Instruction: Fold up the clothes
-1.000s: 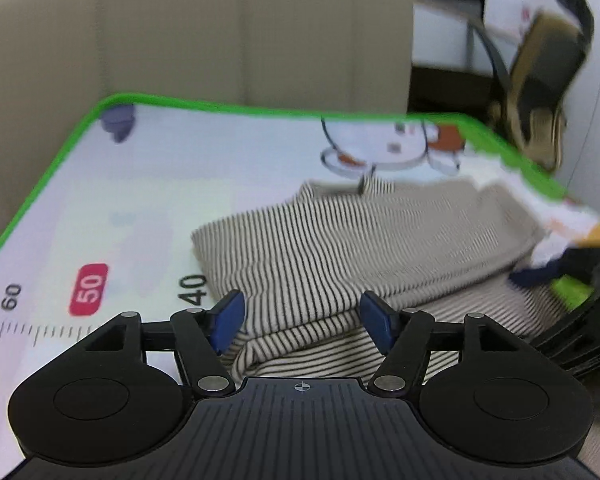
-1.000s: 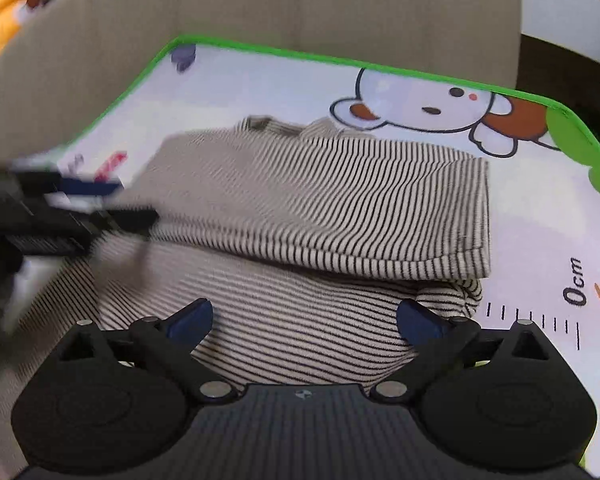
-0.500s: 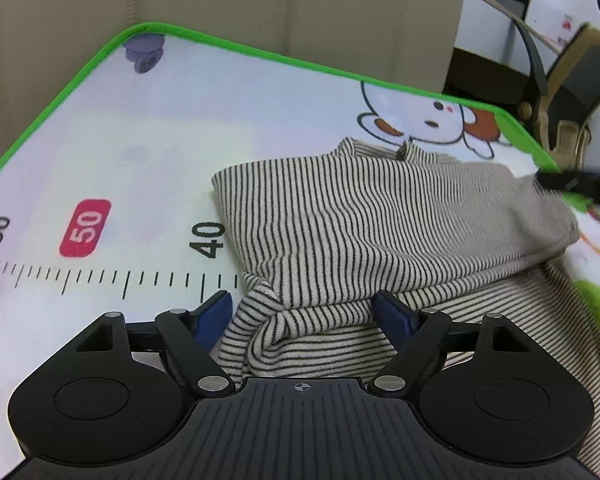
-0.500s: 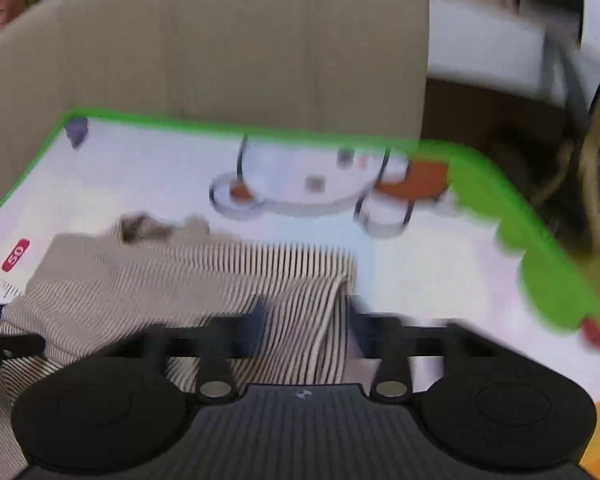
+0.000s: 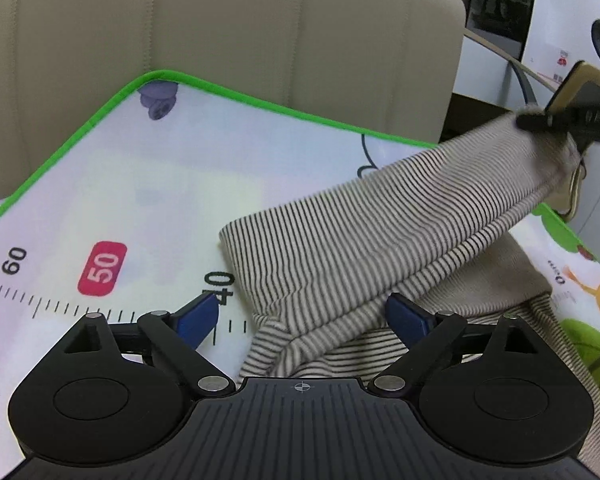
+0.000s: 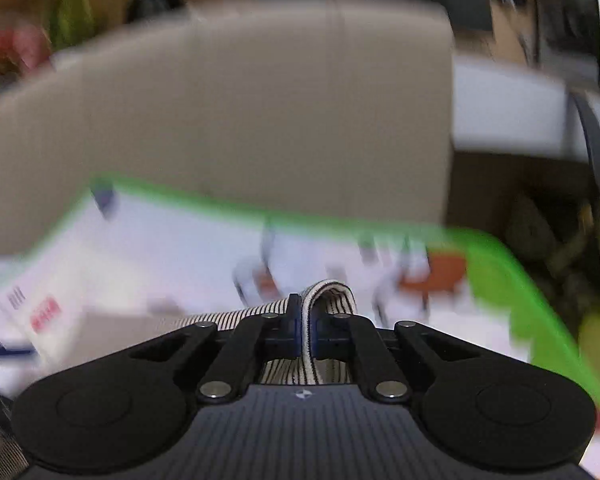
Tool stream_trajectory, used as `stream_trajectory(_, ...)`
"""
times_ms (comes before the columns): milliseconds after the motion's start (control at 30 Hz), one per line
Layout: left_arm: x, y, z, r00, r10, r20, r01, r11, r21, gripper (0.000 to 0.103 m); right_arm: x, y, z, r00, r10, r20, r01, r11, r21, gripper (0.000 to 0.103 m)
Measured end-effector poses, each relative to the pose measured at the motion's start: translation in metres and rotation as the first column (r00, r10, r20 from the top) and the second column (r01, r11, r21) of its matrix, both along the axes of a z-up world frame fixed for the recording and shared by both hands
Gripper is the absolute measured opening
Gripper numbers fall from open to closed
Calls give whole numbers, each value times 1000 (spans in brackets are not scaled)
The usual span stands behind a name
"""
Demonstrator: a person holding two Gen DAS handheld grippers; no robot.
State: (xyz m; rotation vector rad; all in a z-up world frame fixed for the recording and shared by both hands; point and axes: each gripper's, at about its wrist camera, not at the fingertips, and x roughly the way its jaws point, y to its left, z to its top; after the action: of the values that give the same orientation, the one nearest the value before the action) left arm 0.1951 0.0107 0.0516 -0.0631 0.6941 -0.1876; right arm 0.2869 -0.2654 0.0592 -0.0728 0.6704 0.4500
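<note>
Cloth this soft and light is sagging wherever nothing is holding it, so I am taking the shirt (image 5: 340, 248) by a folded edge: my right gripper (image 6: 306, 332) is clamped on a striped fold, lifting that end toward the upper right of the left view. My left gripper (image 5: 302, 316) is hanging open over the bunched lower part on the mat (image 5: 120, 184). A second ago both grippers were open and the shirt was lying flat.

Our left hand-held gripper (image 5: 302, 316) hangs open over the beige black-striped knit garment (image 5: 340, 256), whose far corner the right hand-held gripper (image 5: 540, 122) lifts.
</note>
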Motion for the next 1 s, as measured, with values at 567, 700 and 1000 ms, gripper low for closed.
stream_trajectory(567, -13, 6, -6, 999, 8, -34, -6, 998, 70, 97, -16, 3, -31, 998, -40, -53, 35, 995, -93, 36)
stream_trajectory(700, -22, 4, -9, 997, -33, -68, 38, 997, 72, 88, -19, 5, -28, 998, -32, -55, 27, 995, -94, 41)
stream_trajectory(1000, -38, -1, -15, 992, -49, -120, 60, 994, 94, 26, -36, 19, -15, 999, 47, -6, -47, 992, -116, 53)
